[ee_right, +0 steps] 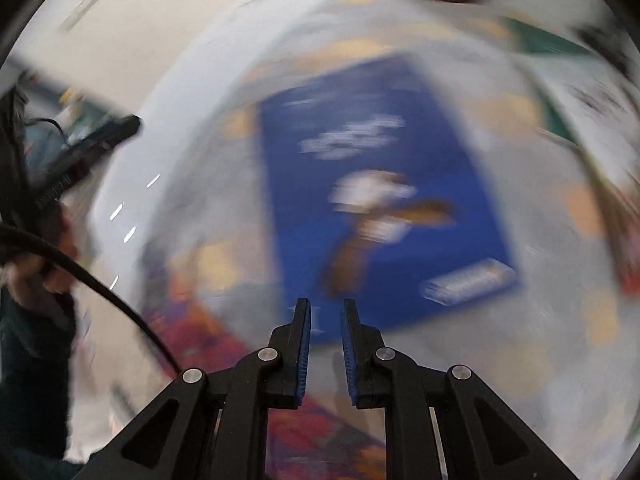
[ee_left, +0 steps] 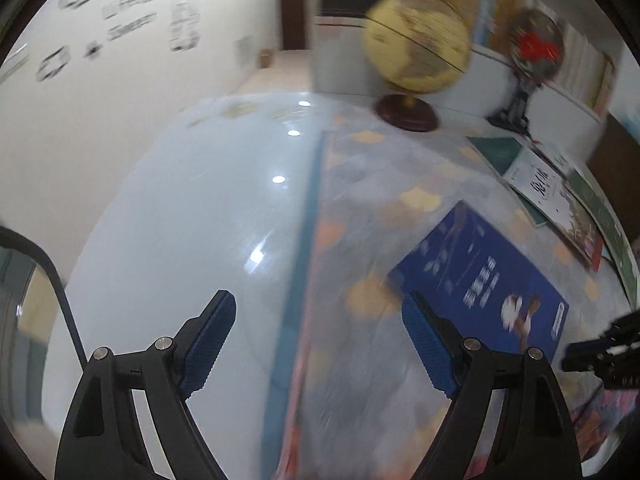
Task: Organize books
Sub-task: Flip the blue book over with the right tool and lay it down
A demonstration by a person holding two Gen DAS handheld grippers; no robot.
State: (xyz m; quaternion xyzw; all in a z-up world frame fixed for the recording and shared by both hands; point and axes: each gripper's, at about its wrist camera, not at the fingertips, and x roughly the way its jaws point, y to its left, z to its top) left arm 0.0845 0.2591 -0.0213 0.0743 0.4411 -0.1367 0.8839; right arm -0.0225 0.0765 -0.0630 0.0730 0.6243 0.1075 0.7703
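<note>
Just ahead of your right gripper (ee_right: 325, 312), a blue book (ee_right: 384, 196) lies flat and face up on a patterned cloth-covered table (ee_left: 392, 184), its near edge directly beyond the fingertips, which stand drawn almost together with nothing between them. Your left gripper (ee_left: 320, 312) hangs over the table's left border, its 2 fingers spread wide and empty, with the same blue book just past its right finger (ee_left: 424, 332). Farther beyond that finger, 2 or 3 more books (ee_left: 548, 196) lie overlapped toward the far right edge, a white cover on top of a green one; behind them a yellow globe (ee_left: 416, 44) on a dark round base stands well apart from both tools. The blue book looks like a thin glossy paperback: probably light, likely to flex if you lift it by 1 corner, and the smooth cover may slide between the ribbed pads. Lying flat, it offers no edge to pinch from above, so you would do best to open the right gripper, catch the near edge or the spine side where the pages are stiffest, and tip it up before you carry it. The cloth beneath may bunch or drag if you push the book along it. Motion blur hides the titles and the book's thickness.
</note>
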